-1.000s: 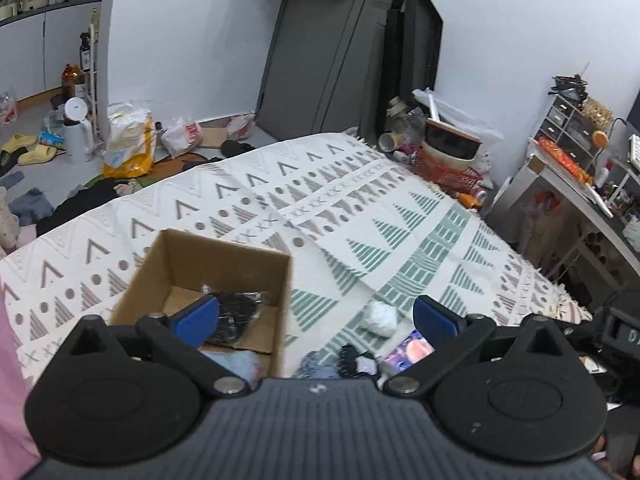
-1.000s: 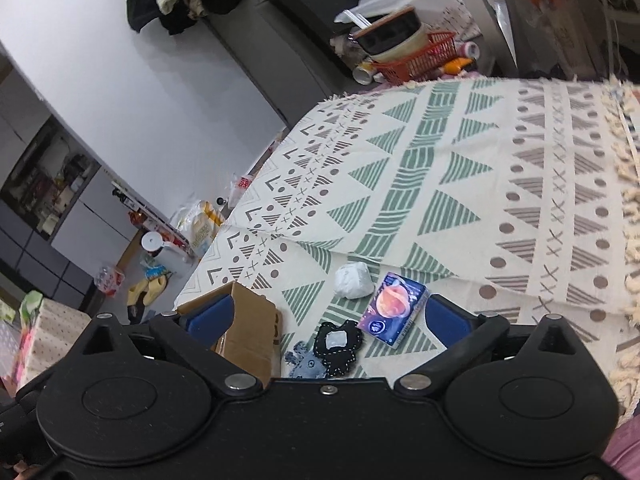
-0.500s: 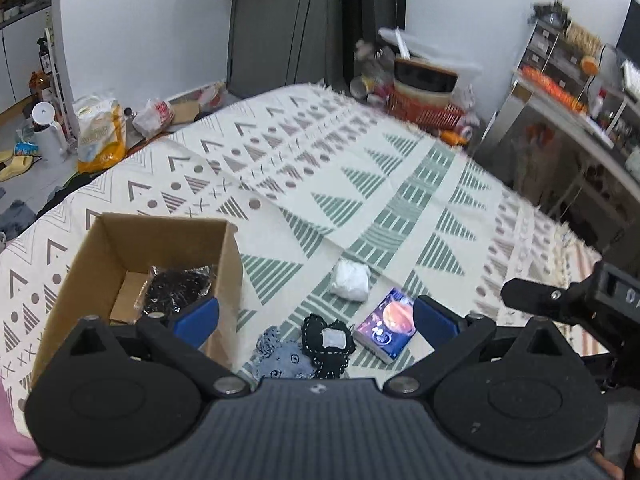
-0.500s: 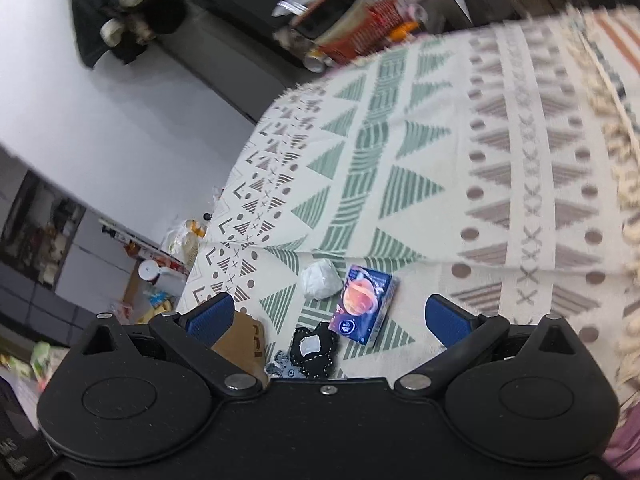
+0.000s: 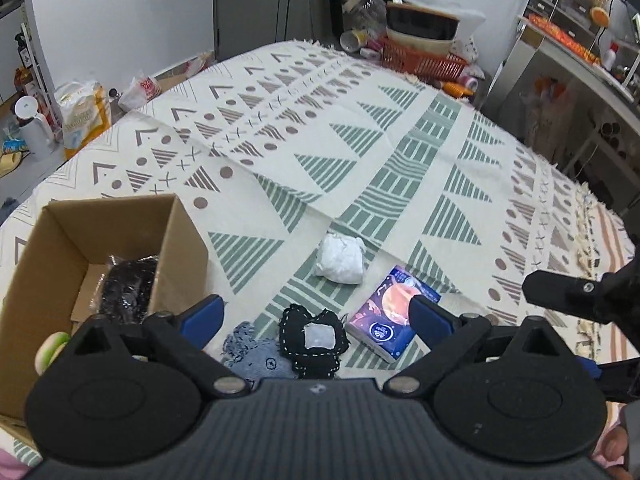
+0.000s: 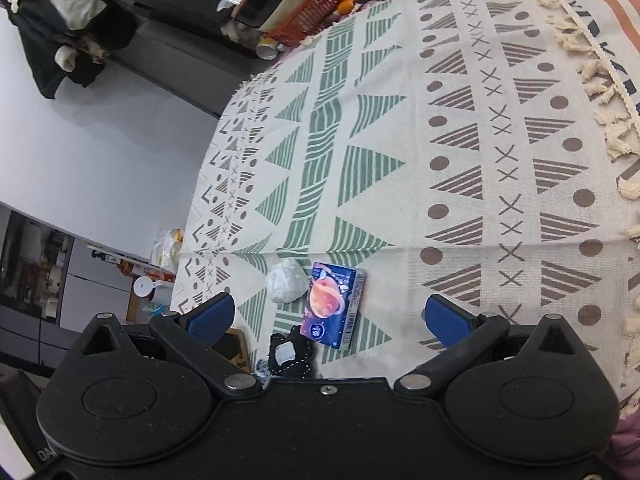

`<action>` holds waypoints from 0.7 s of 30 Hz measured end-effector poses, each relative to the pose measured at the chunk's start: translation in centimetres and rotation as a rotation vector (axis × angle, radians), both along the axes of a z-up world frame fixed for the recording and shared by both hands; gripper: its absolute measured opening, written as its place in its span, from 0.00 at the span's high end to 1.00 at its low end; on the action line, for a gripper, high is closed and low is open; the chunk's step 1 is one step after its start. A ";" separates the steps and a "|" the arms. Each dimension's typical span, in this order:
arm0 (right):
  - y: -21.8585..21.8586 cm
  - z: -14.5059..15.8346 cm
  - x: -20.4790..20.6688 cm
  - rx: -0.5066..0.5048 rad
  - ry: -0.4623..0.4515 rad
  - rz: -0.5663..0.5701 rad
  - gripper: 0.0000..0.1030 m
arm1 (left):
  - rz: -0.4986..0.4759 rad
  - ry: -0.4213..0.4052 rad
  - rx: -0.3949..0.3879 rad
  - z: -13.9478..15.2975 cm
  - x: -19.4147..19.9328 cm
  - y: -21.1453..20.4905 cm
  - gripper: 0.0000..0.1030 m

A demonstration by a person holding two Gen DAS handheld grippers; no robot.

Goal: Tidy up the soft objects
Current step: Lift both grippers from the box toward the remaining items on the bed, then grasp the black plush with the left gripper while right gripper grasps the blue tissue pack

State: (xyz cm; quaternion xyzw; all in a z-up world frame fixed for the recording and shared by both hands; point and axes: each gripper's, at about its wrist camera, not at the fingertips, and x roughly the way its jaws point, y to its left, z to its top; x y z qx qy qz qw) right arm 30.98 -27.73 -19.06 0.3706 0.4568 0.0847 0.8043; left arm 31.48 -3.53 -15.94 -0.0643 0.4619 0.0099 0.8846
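On the patterned cloth lie a white crumpled wad (image 5: 341, 259) (image 6: 286, 281), a purple tissue pack with a planet print (image 5: 393, 313) (image 6: 333, 305), a black stitched fabric piece (image 5: 314, 337) (image 6: 289, 354) and a blue-grey knitted piece (image 5: 256, 354). A cardboard box (image 5: 52, 240) at the left holds a black item in clear wrap (image 5: 128, 290). My left gripper (image 5: 316, 316) hangs open above the black piece. My right gripper (image 6: 328, 314) is open too, just short of the tissue pack. Part of the right gripper (image 5: 580, 292) shows at the right edge of the left wrist view.
A red basket with stacked bowls (image 5: 420, 46) sits beyond the far edge of the cloth. The fringed cloth edge (image 6: 592, 60) runs along the right. Bags and a white jug (image 5: 30, 124) stand on the floor at the left. A metal shelf (image 5: 560, 64) is far right.
Both grippers have come closer to the loose items and tilted down; the box has slid left in the left wrist view. Both stay open, nothing taken hold of.
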 end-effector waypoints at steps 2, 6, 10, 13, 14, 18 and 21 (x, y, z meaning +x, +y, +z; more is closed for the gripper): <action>0.0 -0.3 0.3 0.008 0.010 -0.001 0.00 | -0.004 0.017 0.005 -0.7 0.4 -0.2 0.13; -0.2 -1.2 0.8 0.017 0.037 -0.009 0.01 | -0.012 0.050 0.002 -2.1 1.2 -0.6 0.27; -0.2 -2.2 1.4 0.030 0.067 -0.013 0.01 | -0.012 0.089 0.001 -3.7 1.9 -0.9 0.35; 0.0 -2.8 1.8 0.031 0.081 -0.011 0.01 | -0.008 0.116 0.006 -4.9 2.4 -0.8 0.37; 0.0 -3.0 2.0 0.028 0.086 -0.008 0.01 | -0.004 0.125 0.009 -5.3 2.6 -0.7 0.37; 0.8 -3.9 3.0 0.020 0.107 0.012 0.01 | 0.008 0.163 0.010 -6.7 3.2 -0.3 0.37; 1.2 -4.4 3.5 0.027 0.112 0.029 0.01 | 0.010 0.177 0.019 -7.5 3.6 -0.1 0.37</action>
